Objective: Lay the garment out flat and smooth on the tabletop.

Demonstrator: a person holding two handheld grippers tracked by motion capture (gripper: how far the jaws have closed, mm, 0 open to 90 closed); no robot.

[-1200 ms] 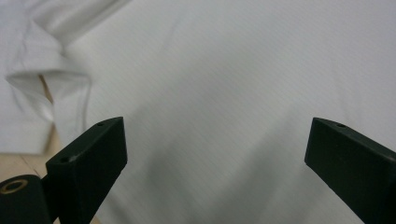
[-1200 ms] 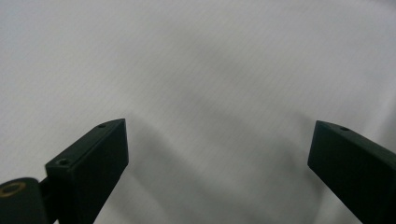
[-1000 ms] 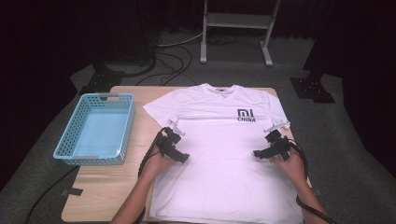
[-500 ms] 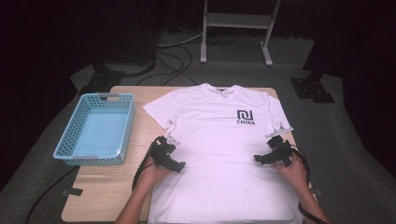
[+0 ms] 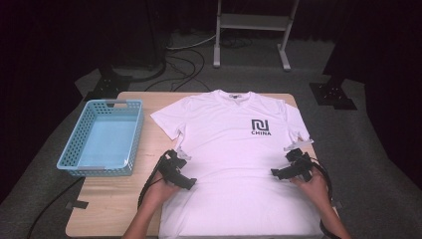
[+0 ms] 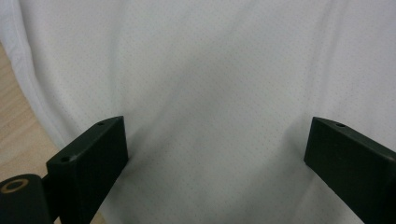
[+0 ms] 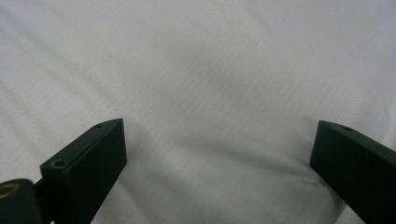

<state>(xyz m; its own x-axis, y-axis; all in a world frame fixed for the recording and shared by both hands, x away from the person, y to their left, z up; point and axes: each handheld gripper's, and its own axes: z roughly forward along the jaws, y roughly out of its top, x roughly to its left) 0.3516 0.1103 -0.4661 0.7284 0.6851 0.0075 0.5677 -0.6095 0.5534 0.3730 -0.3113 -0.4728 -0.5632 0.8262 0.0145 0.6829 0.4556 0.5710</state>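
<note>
Lying flat and face up on the wooden table [image 5: 114, 209]: a white T-shirt [image 5: 234, 154], collar toward the far edge, sleeves spread, hem reaching the near edge, black "CHINA" logo [image 5: 261, 127] on the chest. Pressing down on the shirt's left side edge near the waist: left gripper [image 5: 180, 177], jaws spread wide, fabric stretching bare between them, nothing being pinched. Resting on the opposite side edge: right gripper [image 5: 281, 172], jaws equally wide apart over the cloth, also gripping nothing. Showing beside the shirt's seam in the left gripper view: a strip of table wood. Sitting on the table's left part, well apart from the shirt: a light blue basket [image 5: 69, 160].
</note>
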